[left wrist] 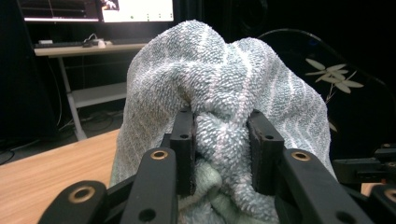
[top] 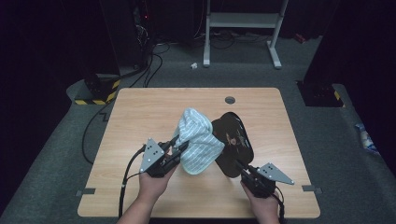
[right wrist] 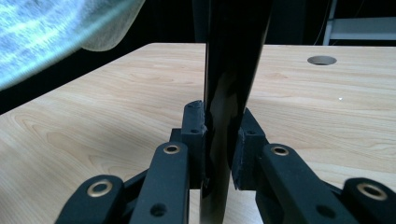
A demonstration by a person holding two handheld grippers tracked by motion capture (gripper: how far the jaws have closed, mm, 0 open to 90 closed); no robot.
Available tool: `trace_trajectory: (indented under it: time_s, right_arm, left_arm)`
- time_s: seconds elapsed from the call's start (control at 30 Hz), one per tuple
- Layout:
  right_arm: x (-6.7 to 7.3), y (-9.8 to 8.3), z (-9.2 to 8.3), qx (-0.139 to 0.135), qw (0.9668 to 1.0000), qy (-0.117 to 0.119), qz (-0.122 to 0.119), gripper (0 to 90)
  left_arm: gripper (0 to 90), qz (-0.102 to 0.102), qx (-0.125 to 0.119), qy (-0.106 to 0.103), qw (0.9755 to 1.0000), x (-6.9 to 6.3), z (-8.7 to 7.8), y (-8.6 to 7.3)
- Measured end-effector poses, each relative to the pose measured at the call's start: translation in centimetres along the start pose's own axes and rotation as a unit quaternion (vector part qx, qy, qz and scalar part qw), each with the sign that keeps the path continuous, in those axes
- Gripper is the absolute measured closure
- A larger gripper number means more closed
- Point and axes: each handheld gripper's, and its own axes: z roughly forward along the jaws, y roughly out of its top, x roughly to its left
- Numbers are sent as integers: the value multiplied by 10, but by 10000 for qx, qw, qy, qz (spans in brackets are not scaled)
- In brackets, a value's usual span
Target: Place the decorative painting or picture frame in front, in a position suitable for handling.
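Note:
A pale green striped towel point(top: 198, 140) is bunched against a glossy black tray point(top: 236, 135) with a leaf pattern, held tilted above the middle of the wooden table point(top: 140, 112). My left gripper point(top: 180, 144) is shut on a fold of the towel point(left wrist: 224, 74), its pads point(left wrist: 184, 135) pressing into the cloth, with the tray point(left wrist: 345, 93) just behind. My right gripper point(top: 240, 164) grips the tray's near edge. In the right gripper view the tray point(right wrist: 231, 70) stands edge-on between the jaws of the right gripper point(right wrist: 223, 121), and the towel point(right wrist: 46, 32) hangs at upper left.
A round cable hole point(top: 229, 100) sits near the table's far edge. Beyond the table on the floor stand a white metal frame point(top: 243, 21) and a yellow-and-black striped base point(top: 98, 88) with cables. A desk with a monitor point(left wrist: 135, 9) shows behind the towel.

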Motion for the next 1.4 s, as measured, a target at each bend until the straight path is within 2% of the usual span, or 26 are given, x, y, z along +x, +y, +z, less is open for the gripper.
trace_trajectory:
  time_s: [0.17, 0.43, 0.57, 0.67, 0.9, 1.1, 1.23, 1.4]
  right_arm:
    - [-1, 0, -2, -15, 10000, -6, 5, 775]
    - [0, -1, -1, -16, 10000, 36, -32, 775]
    - [-1, 0, -1, -17, 10000, 49, -37, 776]
    - [0, 0, -1, -17, 10000, 46, -44, 777]
    - [0, -1, -1, -2, 10000, 33, -71, 776]
    - [0, -1, -1, -3, 10000, 28, -72, 776]
    - [0, -1, -1, 0, 10000, 32, -84, 776]
    - [0, -1, -1, 5, 9999, 39, -93, 775]
  left_arm:
    - [682, 12, -21, -28, 10000, -2, 6, 4]
    - [684, 53, 89, 39, 9999, -5, 48, 9]
    - [686, 29, 156, -91, 9998, -11, 69, 11]
    - [686, 34, 134, -231, 9996, -18, 78, 14]
    - [688, 34, 48, -590, 9982, -39, 88, 23]
    - [688, -3, -136, -951, 9954, -62, 89, 32]
    - [688, 153, -133, -910, 9956, -68, 90, 35]
    - [689, 122, -17, -744, 9972, -57, 98, 30]
